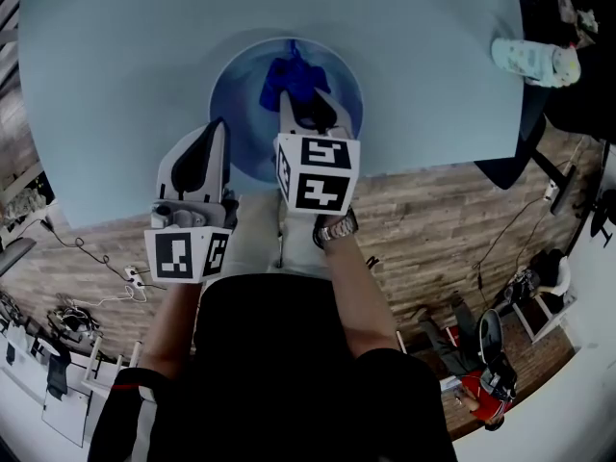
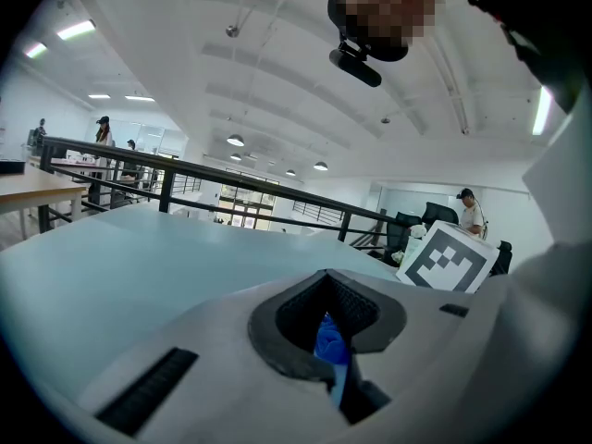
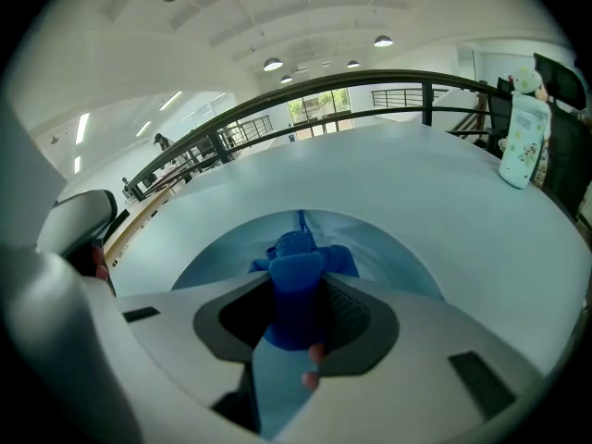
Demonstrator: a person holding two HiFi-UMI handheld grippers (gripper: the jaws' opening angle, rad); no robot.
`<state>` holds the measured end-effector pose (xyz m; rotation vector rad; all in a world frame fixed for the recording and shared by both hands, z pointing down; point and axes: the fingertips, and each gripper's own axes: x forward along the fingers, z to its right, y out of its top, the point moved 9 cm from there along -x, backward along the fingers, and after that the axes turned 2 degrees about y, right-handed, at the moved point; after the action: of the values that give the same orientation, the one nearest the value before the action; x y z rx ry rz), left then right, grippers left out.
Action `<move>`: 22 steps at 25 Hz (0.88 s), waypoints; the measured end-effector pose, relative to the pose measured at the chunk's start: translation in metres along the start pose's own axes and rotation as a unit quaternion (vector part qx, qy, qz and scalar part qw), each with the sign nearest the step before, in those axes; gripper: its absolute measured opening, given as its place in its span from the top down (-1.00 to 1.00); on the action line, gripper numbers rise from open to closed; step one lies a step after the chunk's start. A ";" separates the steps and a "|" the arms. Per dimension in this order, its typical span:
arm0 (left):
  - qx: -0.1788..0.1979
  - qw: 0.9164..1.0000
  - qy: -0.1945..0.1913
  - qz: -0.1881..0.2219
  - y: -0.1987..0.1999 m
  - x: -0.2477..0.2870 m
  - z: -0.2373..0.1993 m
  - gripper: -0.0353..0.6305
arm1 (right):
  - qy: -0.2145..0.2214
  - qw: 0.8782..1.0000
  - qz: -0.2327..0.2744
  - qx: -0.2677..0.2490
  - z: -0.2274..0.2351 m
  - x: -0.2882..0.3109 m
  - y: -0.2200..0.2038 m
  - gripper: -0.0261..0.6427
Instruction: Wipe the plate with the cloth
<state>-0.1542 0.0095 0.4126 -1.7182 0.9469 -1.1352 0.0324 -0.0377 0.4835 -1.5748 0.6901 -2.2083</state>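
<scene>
A round blue plate (image 1: 243,94) lies on the pale blue table (image 1: 115,85) near its front edge. A dark blue cloth (image 1: 289,77) is bunched on the plate's middle, and my right gripper (image 1: 295,99) is shut on it from the near side. In the right gripper view the cloth (image 3: 296,280) sticks out between the jaws over the plate (image 3: 393,257). My left gripper (image 1: 218,131) is at the plate's left rim. In the left gripper view a blue sliver of the rim (image 2: 329,340) sits pinched between its shut jaws.
A white patterned bottle (image 1: 535,62) lies at the table's far right edge; the right gripper view has it upright-looking (image 3: 521,137). The table's front edge runs just under both grippers. Cables and gear litter the wooden floor (image 1: 452,210). A railing (image 2: 231,178) runs behind the table.
</scene>
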 end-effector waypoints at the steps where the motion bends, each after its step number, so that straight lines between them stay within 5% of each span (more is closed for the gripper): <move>1: 0.000 1.000 -0.002 0.000 0.000 0.000 0.001 0.89 | -0.003 1.000 0.001 0.001 0.001 -0.001 0.000 0.57; 22: 0.010 1.000 -0.021 -0.003 0.000 0.004 0.013 0.89 | -0.065 0.997 -0.008 0.034 0.031 -0.022 -0.002 0.57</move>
<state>-0.1404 0.0096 0.4110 -1.7236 0.9022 -1.1054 0.0692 -0.0301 0.4764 -1.6785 0.5615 -2.0940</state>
